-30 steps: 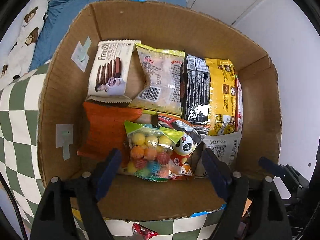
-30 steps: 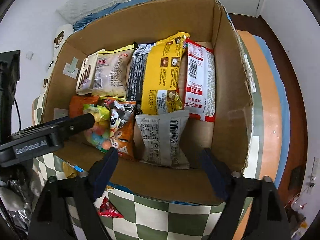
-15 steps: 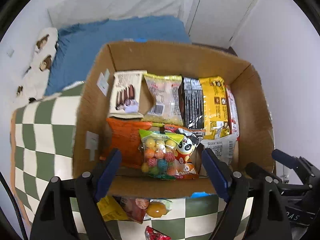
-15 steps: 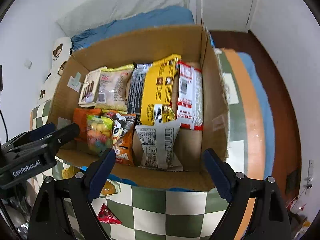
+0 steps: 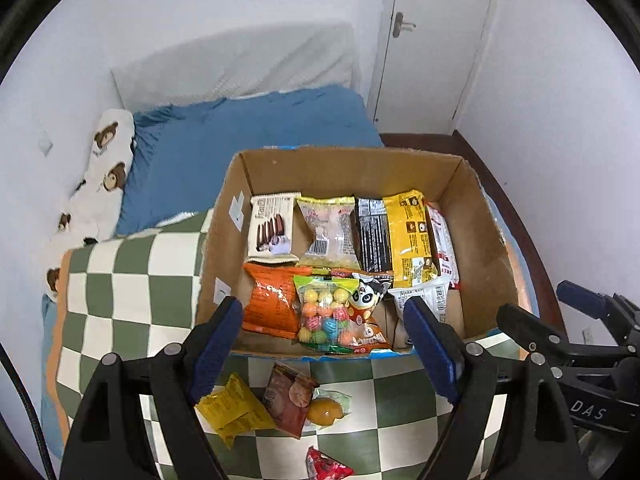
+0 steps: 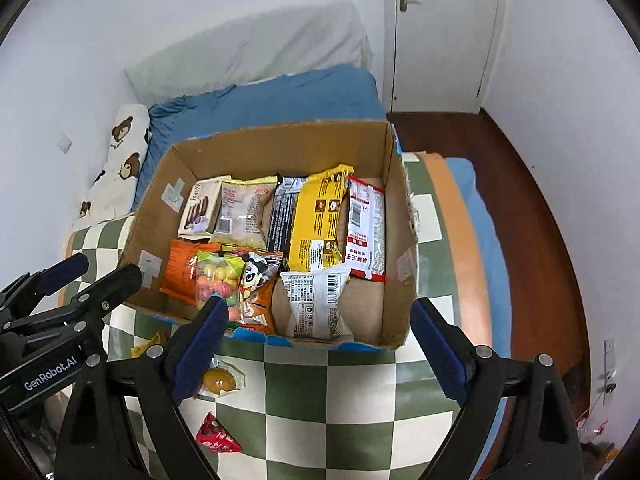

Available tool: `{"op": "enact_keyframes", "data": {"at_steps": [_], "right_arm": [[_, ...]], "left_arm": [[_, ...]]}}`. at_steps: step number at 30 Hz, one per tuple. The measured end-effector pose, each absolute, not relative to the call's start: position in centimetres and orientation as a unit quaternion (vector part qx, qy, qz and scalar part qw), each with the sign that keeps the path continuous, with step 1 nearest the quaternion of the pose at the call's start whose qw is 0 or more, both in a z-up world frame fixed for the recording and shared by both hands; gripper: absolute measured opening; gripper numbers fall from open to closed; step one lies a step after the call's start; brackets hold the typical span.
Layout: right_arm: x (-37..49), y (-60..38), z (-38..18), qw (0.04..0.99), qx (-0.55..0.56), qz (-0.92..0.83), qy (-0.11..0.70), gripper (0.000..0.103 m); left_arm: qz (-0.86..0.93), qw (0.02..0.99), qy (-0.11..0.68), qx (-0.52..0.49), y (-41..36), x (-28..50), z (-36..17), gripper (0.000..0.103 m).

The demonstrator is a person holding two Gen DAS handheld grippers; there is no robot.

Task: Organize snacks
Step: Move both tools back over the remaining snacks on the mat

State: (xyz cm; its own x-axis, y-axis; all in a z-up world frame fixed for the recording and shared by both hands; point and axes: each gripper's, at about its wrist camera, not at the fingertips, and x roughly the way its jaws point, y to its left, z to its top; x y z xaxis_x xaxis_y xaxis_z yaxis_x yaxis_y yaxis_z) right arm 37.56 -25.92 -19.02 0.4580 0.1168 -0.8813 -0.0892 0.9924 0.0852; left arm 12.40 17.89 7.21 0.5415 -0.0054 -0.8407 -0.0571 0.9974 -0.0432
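An open cardboard box (image 5: 480,240) on a green-and-white checkered blanket (image 5: 120,300) holds two rows of snack packets, among them a bag of coloured candy balls (image 5: 324,312) and a white packet (image 6: 316,304). In front of the box lie loose snacks: a yellow packet (image 5: 232,412), a brown packet (image 5: 290,400), an orange jelly cup (image 5: 326,410) and a red wrapper (image 5: 326,466). My left gripper (image 5: 322,324) hangs open above the box's near edge, holding nothing. Beside it my right gripper (image 6: 320,316) has its jaws opening, nothing between them.
The blanket covers a bed with a blue sheet (image 5: 248,136) and a bear-print pillow (image 5: 100,184) at the far left. A white door (image 5: 432,40) and dark wooden floor (image 6: 532,200) are to the right. White walls close in the bed.
Both grippers have risen and drawn back from the box, which now looks smaller. The loose snacks in front of it have come into view. The right jaws stand slightly wider.
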Motion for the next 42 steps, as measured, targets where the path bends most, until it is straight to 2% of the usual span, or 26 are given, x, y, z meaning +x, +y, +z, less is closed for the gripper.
{"op": "enact_keyframes", "data": {"at_steps": [9,14,17,25,32,34,35,36,39,42], "right_arm": [[34.9,-26.4,-16.7,0.870,0.024,0.061,0.489,0.096],[33.3,-26.2,-16.8,0.864,0.048,0.075,0.496,0.096],[32.4,-25.2,-19.3,0.843,0.061,0.098,0.526,0.096],[30.6,-19.9,-30.9,0.750,0.096,0.155,0.635,0.096],[27.0,-14.6,-38.5,0.683,0.085,0.189,0.701,0.095],[26.1,-13.4,-40.5,0.669,0.077,0.192,0.714,0.084],[25.8,-13.0,-41.2,0.667,0.069,0.189,0.718,0.066],[25.6,-12.6,-41.9,0.668,0.057,0.183,0.719,0.053],[25.3,-12.9,-41.9,0.677,0.052,0.179,0.712,0.045],[25.2,-14.4,-41.3,0.683,0.045,0.166,0.710,0.045]], "left_arm": [[0.020,0.890,0.454,-0.041,17.9,10.1,9.0,0.082],[0.039,0.885,0.459,-0.068,19.8,8.1,8.2,0.082],[0.069,0.870,0.481,-0.082,22.3,6.2,5.8,0.082],[0.134,0.805,0.568,-0.104,28.2,3.4,-2.9,0.082],[0.153,0.779,0.602,-0.087,30.4,0.7,-6.2,0.082],[0.146,0.777,0.608,-0.072,30.5,0.7,-6.8,0.082],[0.134,0.778,0.611,-0.056,30.3,1.0,-7.1,0.082],[0.122,0.780,0.613,-0.038,30.0,1.4,-7.4,0.082],[0.071,0.785,0.615,0.038,28.2,3.3,-7.7,0.082],[0.008,0.771,0.628,0.108,26.3,5.8,-8.9,0.082]]}}
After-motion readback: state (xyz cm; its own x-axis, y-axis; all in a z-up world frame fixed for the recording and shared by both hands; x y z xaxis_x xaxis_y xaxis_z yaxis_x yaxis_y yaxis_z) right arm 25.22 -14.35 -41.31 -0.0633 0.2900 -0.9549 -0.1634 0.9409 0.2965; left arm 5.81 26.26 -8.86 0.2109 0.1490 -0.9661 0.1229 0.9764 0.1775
